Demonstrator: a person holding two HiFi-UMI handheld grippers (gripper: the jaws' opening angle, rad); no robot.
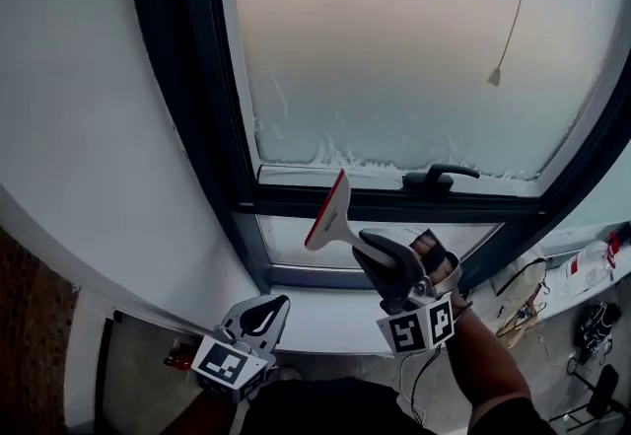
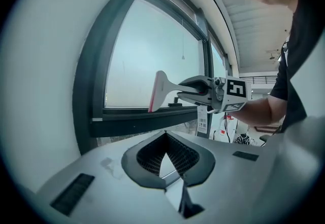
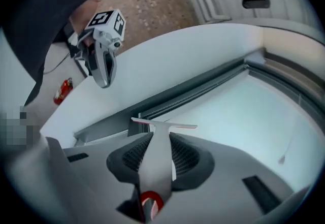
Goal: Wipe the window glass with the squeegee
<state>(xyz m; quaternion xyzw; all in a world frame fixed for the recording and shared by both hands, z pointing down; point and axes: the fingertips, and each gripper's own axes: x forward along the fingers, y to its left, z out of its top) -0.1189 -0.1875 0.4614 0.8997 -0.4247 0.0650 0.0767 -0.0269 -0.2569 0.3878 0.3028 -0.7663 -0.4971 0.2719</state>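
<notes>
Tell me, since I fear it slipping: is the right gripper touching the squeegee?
Touching. The right gripper view shows the right gripper with jaws clamped on the squeegee handle.

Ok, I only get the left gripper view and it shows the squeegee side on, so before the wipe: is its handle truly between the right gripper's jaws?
Observer: Yes. The right gripper view looks along the squeegee: its handle runs between the jaws of the right gripper, which are shut on it.
Operator: Good. Is there anything on the glass to wipe? It looks plain from here.
Observer: The head view shows white streaky residue along the bottom edge of the upper pane.
</notes>
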